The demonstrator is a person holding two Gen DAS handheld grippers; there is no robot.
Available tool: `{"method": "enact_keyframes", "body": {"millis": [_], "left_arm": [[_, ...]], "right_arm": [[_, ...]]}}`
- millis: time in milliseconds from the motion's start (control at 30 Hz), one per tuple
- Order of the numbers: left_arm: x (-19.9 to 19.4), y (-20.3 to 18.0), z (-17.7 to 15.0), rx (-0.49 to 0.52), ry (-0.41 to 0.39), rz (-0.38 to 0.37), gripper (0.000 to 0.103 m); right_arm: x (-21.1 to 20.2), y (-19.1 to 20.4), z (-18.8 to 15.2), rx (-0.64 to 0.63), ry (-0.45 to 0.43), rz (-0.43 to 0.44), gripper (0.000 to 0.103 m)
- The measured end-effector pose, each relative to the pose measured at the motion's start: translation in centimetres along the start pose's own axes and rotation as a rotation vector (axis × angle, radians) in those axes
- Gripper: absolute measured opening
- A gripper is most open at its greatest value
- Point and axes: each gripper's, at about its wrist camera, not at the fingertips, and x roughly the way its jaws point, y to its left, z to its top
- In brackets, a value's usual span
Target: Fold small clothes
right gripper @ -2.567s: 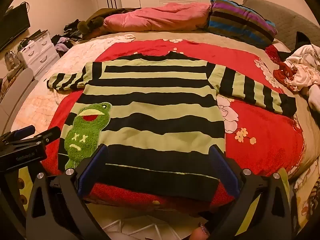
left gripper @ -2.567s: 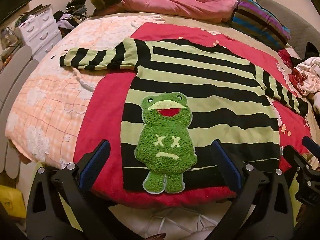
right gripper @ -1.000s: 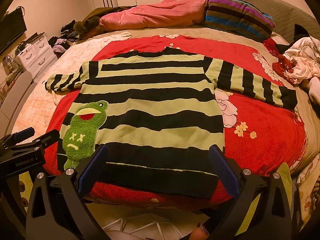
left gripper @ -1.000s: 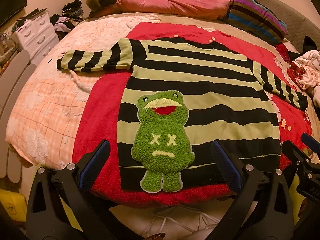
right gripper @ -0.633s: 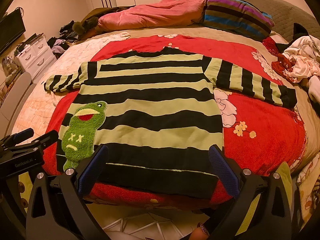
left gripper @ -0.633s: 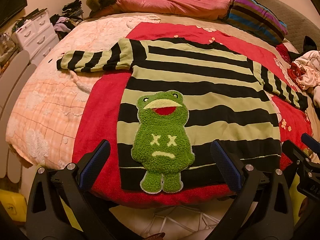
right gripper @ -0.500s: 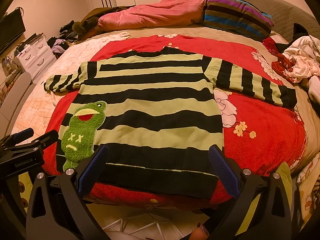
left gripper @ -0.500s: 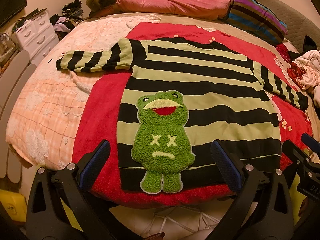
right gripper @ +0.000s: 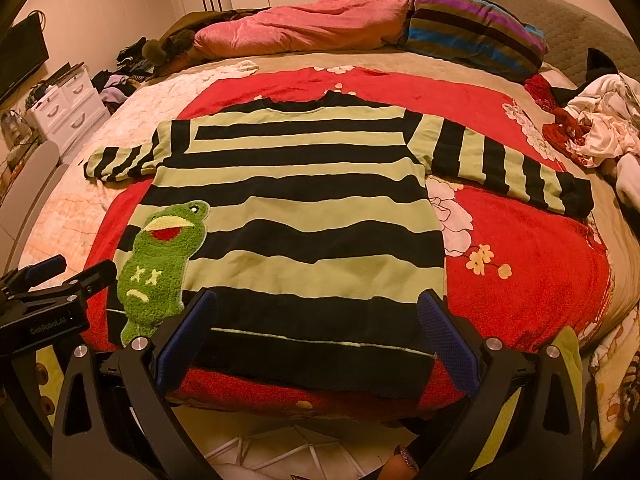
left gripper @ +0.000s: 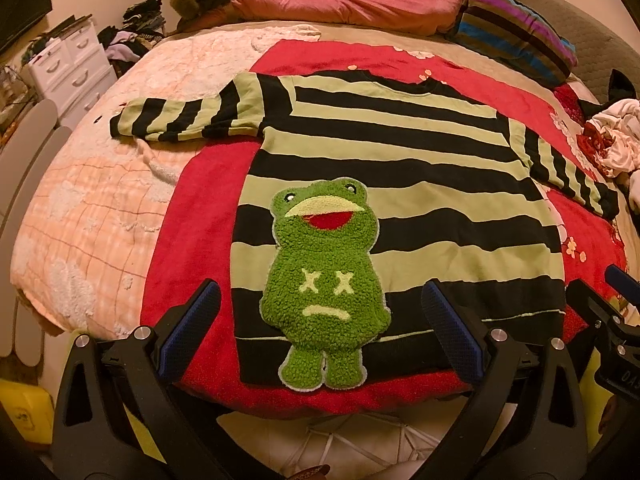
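While both tools hover at the near foot of the bed (left gripper: 80, 208), neither touches cloth. Left tool (left gripper: 320, 320): fingers spread wide apart, nothing between them; blue pads (left gripper: 188, 328) visible at lower left and lower right of its frame. Right tool (right gripper: 316, 332): fingers likewise wide apart, empty; blue pads (right gripper: 448, 340) at lower centre of its frame.

Striped sweater (right gripper: 296, 200), black and light green bands, lies flat and face up on a red floral blanket (right gripper: 520, 248), filling the centre of both frames. Hem toward the bottom of the frame, black neckline toward the top. Both sleeves spread outward: one sleeve (left gripper: 180, 118) runs to the upper left onto a pale pink quilt (left gripper: 88, 216); the other sleeve (right gripper: 504, 168) runs right across the red blanket.

Fuzzy green frog patch (left gripper: 324, 280) sits on the sweater front near the hem, in the lower centre of the left wrist view and lower left of the right wrist view. Left tool's fingers flank the patch in frame; right tool's fingers frame the hem's right portion.

Background, top of frames: pink duvet (right gripper: 304, 28), striped pillow (right gripper: 472, 28). Heap of white and red clothes (right gripper: 596, 120) at right edge. White drawer unit (right gripper: 68, 104) at left.
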Motion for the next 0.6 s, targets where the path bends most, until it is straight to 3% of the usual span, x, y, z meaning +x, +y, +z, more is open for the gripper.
{"method": "enact_keyframes", "body": {"millis": [267,600], "left_arm": [[0.3,0.1,-0.1,-0.003,0.001,0.003,0.094],[1.1,0.1,2.0,-0.003,0.002,0.011,0.094]], "right_arm": [[0.1,0.0,0.6,-0.002,0.0,-0.014,0.099],[0.1,-0.1,1.7,-0.006,-0.015,-0.03,0.099]]}}
